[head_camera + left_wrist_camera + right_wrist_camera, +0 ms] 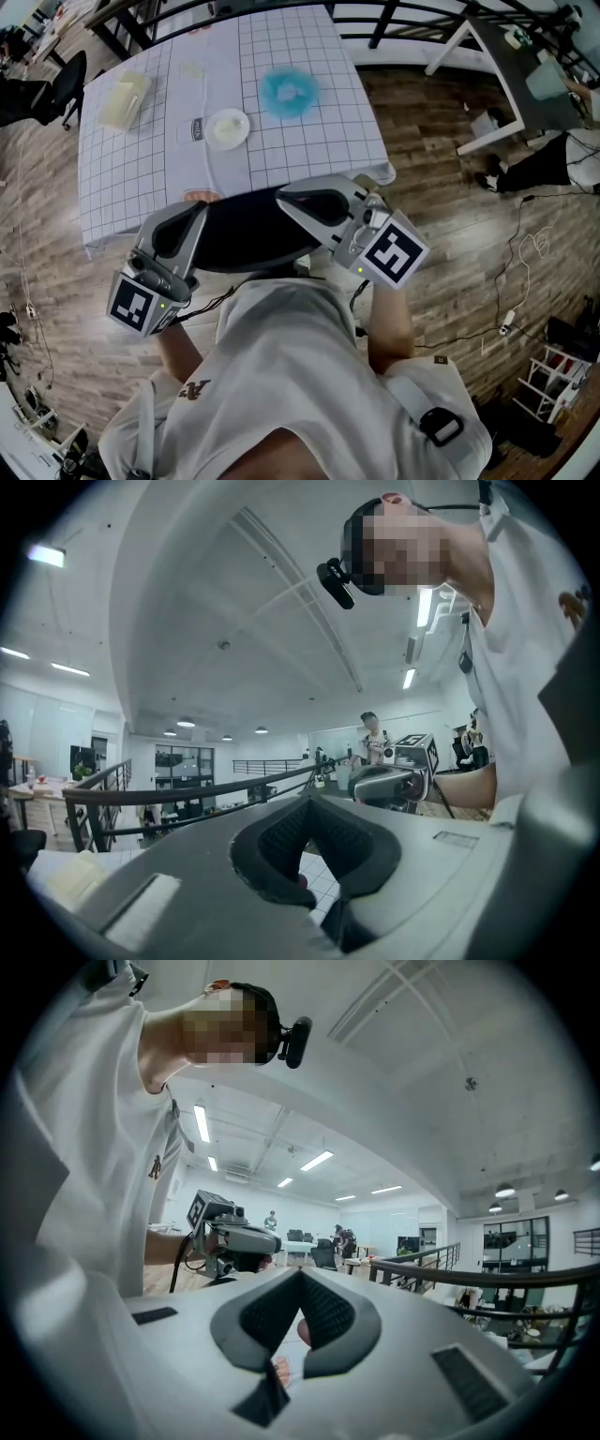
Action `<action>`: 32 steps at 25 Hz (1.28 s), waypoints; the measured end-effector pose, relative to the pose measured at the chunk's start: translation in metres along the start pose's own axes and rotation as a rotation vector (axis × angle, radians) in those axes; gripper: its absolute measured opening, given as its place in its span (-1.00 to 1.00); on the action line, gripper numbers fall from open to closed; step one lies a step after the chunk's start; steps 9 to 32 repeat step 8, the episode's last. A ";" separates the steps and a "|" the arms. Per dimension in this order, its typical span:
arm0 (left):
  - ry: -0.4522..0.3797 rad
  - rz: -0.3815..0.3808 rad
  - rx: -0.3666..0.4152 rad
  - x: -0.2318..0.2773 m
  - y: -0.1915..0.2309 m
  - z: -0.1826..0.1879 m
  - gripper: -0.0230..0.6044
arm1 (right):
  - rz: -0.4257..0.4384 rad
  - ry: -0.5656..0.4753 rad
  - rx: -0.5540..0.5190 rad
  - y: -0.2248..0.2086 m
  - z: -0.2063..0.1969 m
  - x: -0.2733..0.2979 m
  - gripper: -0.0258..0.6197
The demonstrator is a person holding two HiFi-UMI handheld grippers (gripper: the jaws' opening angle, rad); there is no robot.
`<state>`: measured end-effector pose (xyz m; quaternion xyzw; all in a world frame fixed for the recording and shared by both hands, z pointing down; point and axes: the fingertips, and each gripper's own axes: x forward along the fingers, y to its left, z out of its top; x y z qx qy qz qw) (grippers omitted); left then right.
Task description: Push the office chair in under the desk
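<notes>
left gripper [199,208]: jaws pressed together, nothing between them; tip at the left end of the chair back, likely touching it, contact not certain
left arm: forearm reaching forward from the body, gripper held level, marker cube nearest the body, tip angled inward toward the other gripper
office chair [248,239]: black back seen from above, lying between the body and the desk; long axis running left to right, parallel to the desk's near edge; far side meeting the hanging cloth edge; seat and base hidden below
desk [309,141]: grid-pattern cloth, straight beyond the chair, away from the body
right gripper [281,195]: jaws closed on each other, empty; tip over the right end of the chair back, reaching slightly farther toward the desk than the left
right arm: forearm forward, gripper level, cube toward the body, tip angled inward
key relation: chair back bracketed by both grippers, neither clearly nearer; desk directly ahead, so push direction judged straight away from the body, square to the back's long axis
stage: judged as push in hand, chair not yet fully under
</notes>
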<state>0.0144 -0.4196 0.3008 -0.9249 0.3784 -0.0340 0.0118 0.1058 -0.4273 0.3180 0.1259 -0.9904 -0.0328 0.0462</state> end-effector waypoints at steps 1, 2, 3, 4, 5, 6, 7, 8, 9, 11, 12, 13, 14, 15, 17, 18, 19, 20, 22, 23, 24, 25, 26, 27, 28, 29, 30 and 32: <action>0.002 0.000 0.002 0.000 0.000 0.000 -0.92 | 0.000 0.002 0.001 0.000 0.000 0.000 -0.92; 0.004 0.000 0.006 0.000 0.000 -0.001 -0.92 | 0.001 0.004 0.001 0.000 0.000 0.000 -0.92; 0.005 0.000 0.008 -0.001 0.000 -0.001 -0.92 | 0.000 0.003 0.001 0.000 0.000 0.000 -0.92; 0.004 0.000 0.010 0.000 0.000 0.000 -0.92 | 0.001 -0.001 -0.001 0.000 0.000 0.000 -0.92; 0.001 0.001 0.010 0.000 0.000 0.001 -0.92 | 0.002 -0.003 -0.005 0.001 0.001 0.001 -0.92; 0.000 0.002 0.011 0.001 0.000 0.001 -0.92 | 0.003 -0.005 -0.008 0.001 0.001 0.001 -0.92; 0.000 0.002 0.010 0.001 0.000 0.002 -0.92 | 0.003 -0.005 -0.009 0.001 0.001 0.001 -0.92; 0.001 0.002 0.010 0.001 0.000 0.002 -0.92 | 0.004 -0.004 -0.009 0.001 0.001 0.001 -0.92; 0.001 0.002 0.010 0.001 0.000 0.002 -0.92 | 0.004 -0.004 -0.009 0.001 0.001 0.001 -0.92; 0.001 0.002 0.010 0.001 0.000 0.002 -0.92 | 0.004 -0.004 -0.009 0.001 0.001 0.001 -0.92; 0.001 0.002 0.010 0.001 0.000 0.002 -0.92 | 0.004 -0.004 -0.009 0.001 0.001 0.001 -0.92; 0.001 0.002 0.010 0.001 0.000 0.002 -0.92 | 0.004 -0.004 -0.009 0.001 0.001 0.001 -0.92; 0.001 0.002 0.010 0.001 0.000 0.002 -0.92 | 0.004 -0.004 -0.009 0.001 0.001 0.001 -0.92; 0.001 0.002 0.010 0.001 0.000 0.002 -0.92 | 0.004 -0.004 -0.009 0.001 0.001 0.001 -0.92; 0.001 0.002 0.010 0.001 0.000 0.002 -0.92 | 0.004 -0.004 -0.009 0.001 0.001 0.001 -0.92; 0.001 0.002 0.010 0.001 0.000 0.002 -0.92 | 0.004 -0.004 -0.009 0.001 0.001 0.001 -0.92; 0.001 0.002 0.010 0.001 0.000 0.002 -0.92 | 0.004 -0.004 -0.009 0.001 0.001 0.001 -0.92; 0.001 0.002 0.010 0.001 0.000 0.002 -0.92 | 0.004 -0.004 -0.009 0.001 0.001 0.001 -0.92; 0.001 0.002 0.010 0.001 0.000 0.002 -0.92 | 0.004 -0.004 -0.009 0.001 0.001 0.001 -0.92; 0.001 0.002 0.010 0.001 0.000 0.002 -0.92 | 0.004 -0.004 -0.009 0.001 0.001 0.001 -0.92; 0.001 0.002 0.010 0.001 0.000 0.002 -0.92 | 0.004 -0.004 -0.009 0.001 0.001 0.001 -0.92; 0.001 0.002 0.010 0.001 0.000 0.002 -0.92 | 0.004 -0.004 -0.009 0.001 0.001 0.001 -0.92; 0.001 0.002 0.010 0.001 0.000 0.002 -0.92 | 0.004 -0.004 -0.009 0.001 0.001 0.001 -0.92; 0.001 0.002 0.010 0.001 0.000 0.002 -0.92 | 0.004 -0.004 -0.009 0.001 0.001 0.001 -0.92; 0.001 0.002 0.010 0.001 0.000 0.002 -0.92 | 0.004 -0.004 -0.009 0.001 0.001 0.001 -0.92; 0.001 0.002 0.010 0.001 0.000 0.002 -0.92 | 0.004 -0.004 -0.009 0.001 0.001 0.001 -0.92; 0.001 0.002 0.010 0.001 0.000 0.002 -0.92 | 0.004 -0.004 -0.009 0.001 0.001 0.001 -0.92; 0.001 0.002 0.010 0.001 0.000 0.002 -0.92 | 0.004 -0.004 -0.009 0.001 0.001 0.001 -0.92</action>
